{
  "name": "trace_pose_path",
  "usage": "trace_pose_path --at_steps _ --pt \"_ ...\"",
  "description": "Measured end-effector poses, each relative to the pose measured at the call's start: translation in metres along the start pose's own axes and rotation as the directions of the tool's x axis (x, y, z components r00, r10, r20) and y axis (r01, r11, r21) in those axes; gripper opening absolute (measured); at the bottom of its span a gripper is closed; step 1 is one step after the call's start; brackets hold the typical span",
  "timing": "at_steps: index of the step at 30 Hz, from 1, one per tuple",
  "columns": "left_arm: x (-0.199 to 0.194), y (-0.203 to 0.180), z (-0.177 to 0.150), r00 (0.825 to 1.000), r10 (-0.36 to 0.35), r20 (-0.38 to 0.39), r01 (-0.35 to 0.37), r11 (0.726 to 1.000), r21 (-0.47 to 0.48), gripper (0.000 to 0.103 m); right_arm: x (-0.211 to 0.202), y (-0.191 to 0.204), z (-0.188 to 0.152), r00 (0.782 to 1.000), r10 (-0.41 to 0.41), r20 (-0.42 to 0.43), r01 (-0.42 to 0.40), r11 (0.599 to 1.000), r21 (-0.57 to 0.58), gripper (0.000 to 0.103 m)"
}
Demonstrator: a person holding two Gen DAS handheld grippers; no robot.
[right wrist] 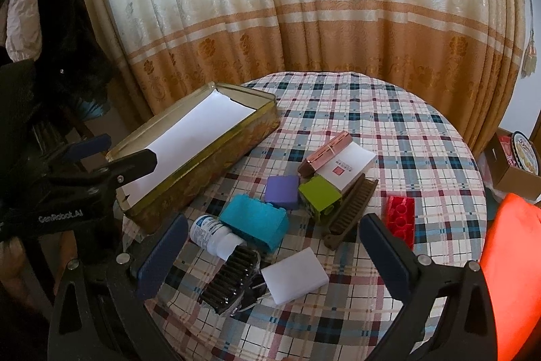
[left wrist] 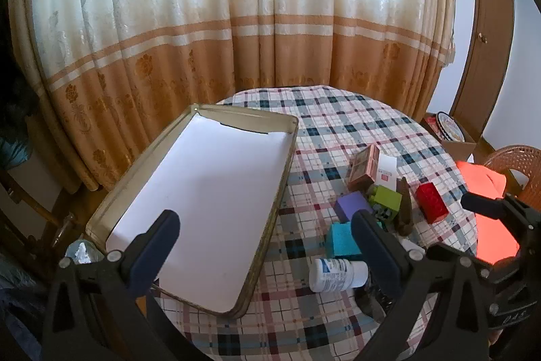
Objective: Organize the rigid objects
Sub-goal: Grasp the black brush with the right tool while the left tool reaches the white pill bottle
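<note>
Here the landmark is the gold metal tin (right wrist: 189, 154), long and rectangular, thin-walled, patterned on its side and lined with smooth white paper, lying open on the left of the round table (right wrist: 389, 124) under a plaid cloth; the left gripper (left wrist: 265, 234) hangs over the tin's near end with its jaws wide apart and nothing between them; right of the tin lies a cluster of rigid pieces: a white plastic bottle (right wrist: 211, 234) on its side just beside the tin's near corner, a teal block (right wrist: 255, 222) touching the bottle, a black ribbed clip (right wrist: 230, 281) nearer than the bottle, a flat white slab (right wrist: 294, 274) touching the clip, a purple block (right wrist: 282, 192), a lime green block (right wrist: 319, 197), a pink box (right wrist: 324, 154) with a white carton (right wrist: 348, 170) against it, a brown ridged comb (right wrist: 350, 213), and farthest from the tin a glossy red studded brick (right wrist: 400, 219); the right gripper (right wrist: 274, 254) hovers above the slab and clip, jaws spread wide, gripping nothing; pleated cream and orange curtains (right wrist: 304, 5) hang behind the tin.
</note>
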State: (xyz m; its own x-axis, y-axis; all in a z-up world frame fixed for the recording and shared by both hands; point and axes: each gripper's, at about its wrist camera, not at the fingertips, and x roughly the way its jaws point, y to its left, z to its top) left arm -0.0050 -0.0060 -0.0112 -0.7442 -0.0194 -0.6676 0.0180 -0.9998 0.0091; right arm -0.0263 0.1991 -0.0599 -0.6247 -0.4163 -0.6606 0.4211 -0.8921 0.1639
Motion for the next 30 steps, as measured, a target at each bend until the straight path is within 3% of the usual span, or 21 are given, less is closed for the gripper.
trace_pose_path --at_steps 10,15,19,22,30 --pt "0.003 0.001 -0.001 1.000 0.014 -0.008 -0.014 1.000 -0.017 0.103 0.013 0.026 -0.020 0.997 0.027 -0.079 -0.033 0.997 -0.069 0.101" --pt "0.005 0.001 -0.002 1.000 0.016 -0.014 -0.016 1.000 -0.020 0.103 0.021 0.034 -0.033 0.990 0.051 -0.130 -0.062 0.995 -0.080 0.084" --pt "0.005 0.001 -0.003 1.000 0.011 -0.023 -0.011 1.000 -0.016 0.103 0.024 0.035 -0.036 0.988 0.063 -0.144 -0.074 0.995 -0.073 0.077" --pt "0.005 -0.003 -0.007 0.999 0.017 -0.039 -0.017 1.000 0.003 0.103 0.027 0.035 -0.038 0.985 0.071 -0.157 -0.083 0.994 -0.069 0.064" --pt "0.001 -0.017 -0.029 0.996 0.055 -0.064 -0.047 0.993 0.107 0.103 0.043 0.034 -0.047 0.972 0.051 -0.227 -0.068 0.995 -0.068 0.061"
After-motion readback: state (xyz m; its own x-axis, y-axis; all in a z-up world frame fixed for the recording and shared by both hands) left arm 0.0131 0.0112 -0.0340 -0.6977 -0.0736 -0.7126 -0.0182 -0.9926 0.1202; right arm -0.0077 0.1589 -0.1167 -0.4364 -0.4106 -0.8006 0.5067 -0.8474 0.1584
